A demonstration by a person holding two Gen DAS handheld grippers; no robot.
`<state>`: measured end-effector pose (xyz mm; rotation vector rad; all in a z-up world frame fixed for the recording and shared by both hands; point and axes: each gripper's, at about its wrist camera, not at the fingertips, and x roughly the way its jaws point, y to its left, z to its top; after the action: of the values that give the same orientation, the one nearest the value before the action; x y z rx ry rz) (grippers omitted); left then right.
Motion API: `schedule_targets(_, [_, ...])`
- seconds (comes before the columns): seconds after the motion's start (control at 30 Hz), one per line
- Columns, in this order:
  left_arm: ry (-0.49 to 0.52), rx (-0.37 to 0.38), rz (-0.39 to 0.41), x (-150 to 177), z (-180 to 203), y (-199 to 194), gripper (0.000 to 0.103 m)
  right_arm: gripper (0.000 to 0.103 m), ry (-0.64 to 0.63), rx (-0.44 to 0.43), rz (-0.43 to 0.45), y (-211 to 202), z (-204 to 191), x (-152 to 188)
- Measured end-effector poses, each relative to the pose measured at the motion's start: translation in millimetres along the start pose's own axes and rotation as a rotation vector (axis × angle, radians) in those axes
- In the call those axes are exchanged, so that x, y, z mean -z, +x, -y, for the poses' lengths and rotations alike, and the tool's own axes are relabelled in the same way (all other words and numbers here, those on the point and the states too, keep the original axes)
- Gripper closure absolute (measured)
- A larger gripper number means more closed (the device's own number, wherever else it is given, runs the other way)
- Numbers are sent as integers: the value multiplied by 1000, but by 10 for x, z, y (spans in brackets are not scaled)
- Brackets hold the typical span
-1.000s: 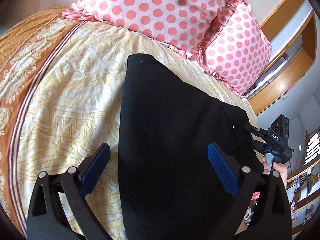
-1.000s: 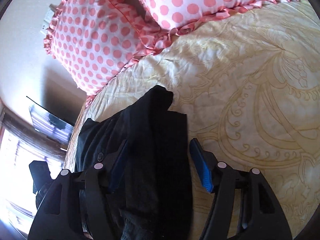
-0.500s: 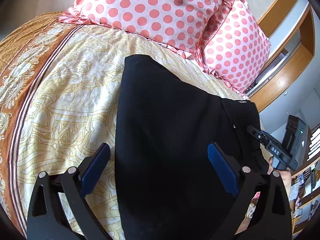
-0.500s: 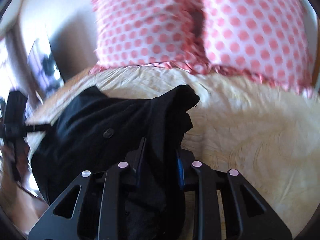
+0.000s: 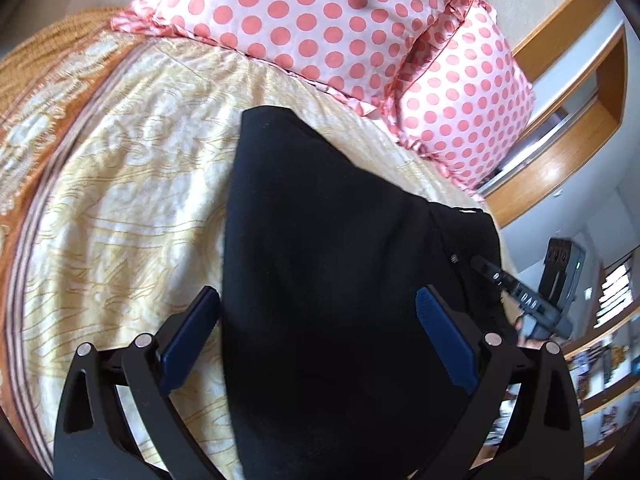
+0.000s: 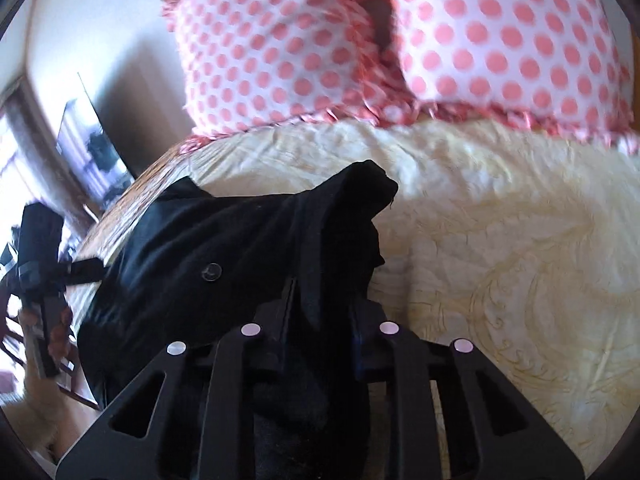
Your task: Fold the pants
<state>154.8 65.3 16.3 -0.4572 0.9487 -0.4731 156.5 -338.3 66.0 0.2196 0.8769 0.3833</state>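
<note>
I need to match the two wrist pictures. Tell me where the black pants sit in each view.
Left wrist: black pants fill the centre and bottom, between the open left gripper jaws.
Right wrist: pants lie centre-left, a bunched edge in the closing right gripper jaws.
Shared landmark: polka-dot pillows along the top.

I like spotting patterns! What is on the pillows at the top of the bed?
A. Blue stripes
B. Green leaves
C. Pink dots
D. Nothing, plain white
C: both pillows behind the black pants are white, covered in pink dots and edged with a pink frill, lying on the yellow patterned bedspread.
</note>
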Motion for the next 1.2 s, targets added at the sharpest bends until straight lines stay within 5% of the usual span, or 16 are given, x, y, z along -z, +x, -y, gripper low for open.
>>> schedule_targets(0.17, [-30, 11, -16, -121, -19, 89, 15, 80, 32, -1, -2, 28, 43, 18])
schedule_targets(0.2, [-35, -3, -17, -141, -23, 107, 32, 80, 47, -9, 4, 25, 59, 20])
schedule_targets(0.23, [-34, -29, -15, -158, -26, 119, 60, 81, 60, -17, 10, 18, 76, 18])
schedule_targets(0.3, [2, -96, -13, -201, -13, 142, 92, 82, 89, -43, 27, -7, 114, -5])
schedule_targets(0.33, [18, -91, -16, -225, -10, 145, 94, 82, 104, -58, 36, -22, 135, -18])
schedule_targets(0.6, [112, -94, 56, -549, 250, 64, 95, 84, 167, -108, 100, -24, 240, -315])
schedule_targets(0.83, [144, -137, 191, -1193, 462, 211, 95, 84, 186, -77, 174, 194, 376, -913])
schedule_targets(1.0, [0, -230, 66, -1359, 43, 671, 93, 83, 263, 30, 34, 723, 647, -995])
schedule_targets(1.1, [12, -266, 54, -1290, -19, 776, 81, 79, 264, 75, 10, 815, 668, -942])
schedule_targets(1.17, [51, -299, 63, -1266, 42, 735, 66, 66, 273, 101, -3, 771, 674, -942])
schedule_targets(1.2, [60, -311, 74, -1258, 61, 692, 51, 62, 275, 129, -18, 730, 665, -943])
